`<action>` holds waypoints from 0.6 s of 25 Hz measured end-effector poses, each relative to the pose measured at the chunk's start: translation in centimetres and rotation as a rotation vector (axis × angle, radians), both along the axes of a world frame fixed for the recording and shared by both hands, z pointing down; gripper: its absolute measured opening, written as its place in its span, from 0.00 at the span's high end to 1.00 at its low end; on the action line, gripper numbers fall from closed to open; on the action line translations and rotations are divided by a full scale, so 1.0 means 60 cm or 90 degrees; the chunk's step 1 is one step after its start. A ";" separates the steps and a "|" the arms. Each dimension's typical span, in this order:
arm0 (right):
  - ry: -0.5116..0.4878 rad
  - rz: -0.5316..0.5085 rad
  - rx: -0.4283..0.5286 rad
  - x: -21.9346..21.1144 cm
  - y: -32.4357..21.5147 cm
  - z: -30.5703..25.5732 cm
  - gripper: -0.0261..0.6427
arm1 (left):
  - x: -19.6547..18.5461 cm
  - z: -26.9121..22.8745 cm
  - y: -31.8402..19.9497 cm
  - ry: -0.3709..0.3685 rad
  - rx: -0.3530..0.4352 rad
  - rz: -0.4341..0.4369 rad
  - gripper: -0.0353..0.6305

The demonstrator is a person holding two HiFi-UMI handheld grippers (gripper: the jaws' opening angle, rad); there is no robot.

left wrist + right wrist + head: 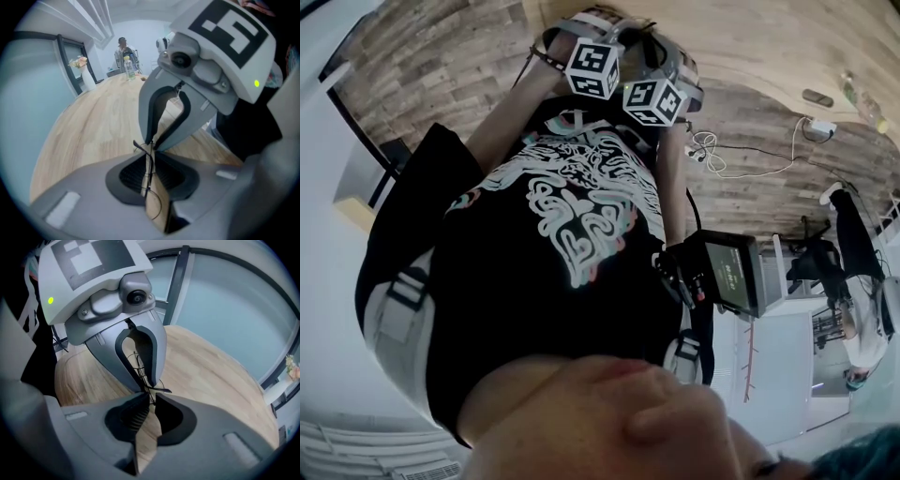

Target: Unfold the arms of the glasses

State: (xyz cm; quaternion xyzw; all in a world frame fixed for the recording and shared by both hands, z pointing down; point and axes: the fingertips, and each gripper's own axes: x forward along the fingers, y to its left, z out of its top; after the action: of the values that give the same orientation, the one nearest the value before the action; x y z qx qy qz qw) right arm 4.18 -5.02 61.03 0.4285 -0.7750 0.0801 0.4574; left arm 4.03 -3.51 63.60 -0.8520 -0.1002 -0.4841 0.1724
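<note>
Left gripper (150, 161) and right gripper (151, 401) meet nose to nose, each pressed shut on the thin wire glasses (149, 174), which we hold in the air above the wooden table (89, 131). We judge that one steadies the frame so the other can swing an arm out.

your left gripper (150, 161) and right gripper (151, 397) meet tip to tip, held close before your torso, each with its jaws pinched together on the thin glasses (137, 144).
</note>
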 end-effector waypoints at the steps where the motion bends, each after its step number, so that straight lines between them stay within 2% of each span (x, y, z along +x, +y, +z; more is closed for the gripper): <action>1: 0.001 -0.004 0.000 -0.003 0.000 -0.002 0.90 | 0.002 -0.005 -0.001 0.003 -0.004 -0.006 0.91; 8: 0.014 0.002 0.001 -0.002 -0.001 0.002 0.90 | 0.012 -0.005 -0.008 -0.002 0.009 -0.028 0.91; 15: 0.030 0.012 -0.001 0.000 0.001 0.013 0.91 | 0.014 -0.009 -0.013 0.009 -0.022 -0.045 0.92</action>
State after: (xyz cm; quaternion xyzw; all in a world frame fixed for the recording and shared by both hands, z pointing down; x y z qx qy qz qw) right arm 4.16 -4.96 61.84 0.4375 -0.7596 0.0750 0.4754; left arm 4.85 -4.30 63.03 -0.8611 -0.0771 -0.4822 0.1413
